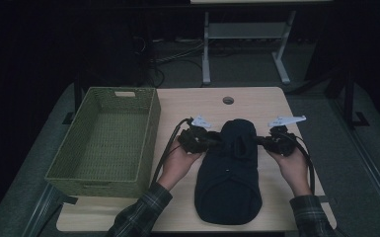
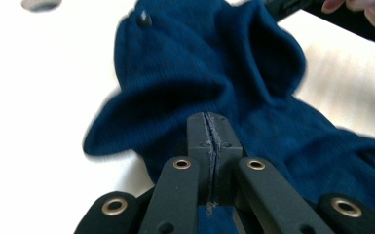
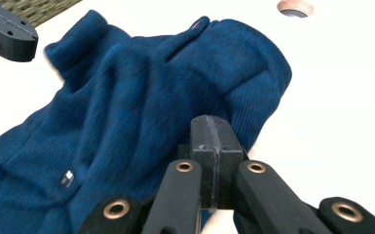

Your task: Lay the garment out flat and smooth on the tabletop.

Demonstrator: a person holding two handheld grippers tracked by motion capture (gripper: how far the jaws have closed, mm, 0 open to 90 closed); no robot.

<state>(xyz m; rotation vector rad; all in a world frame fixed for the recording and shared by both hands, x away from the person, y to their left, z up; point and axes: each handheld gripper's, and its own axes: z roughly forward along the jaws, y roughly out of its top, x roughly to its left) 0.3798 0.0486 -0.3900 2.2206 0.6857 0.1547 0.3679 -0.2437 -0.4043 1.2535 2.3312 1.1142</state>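
While both grippers, left [image 1: 211, 139] and right [image 1: 260, 140], pinch the sweater's [image 1: 229, 182] far sides shut, it can be folded evenly.

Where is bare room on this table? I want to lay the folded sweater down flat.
The basket is empty inside. Bare wood runs along the table behind the sweater, around the round hole. The middle is crowded: both hand-held grippers pinch the sweater's sides.
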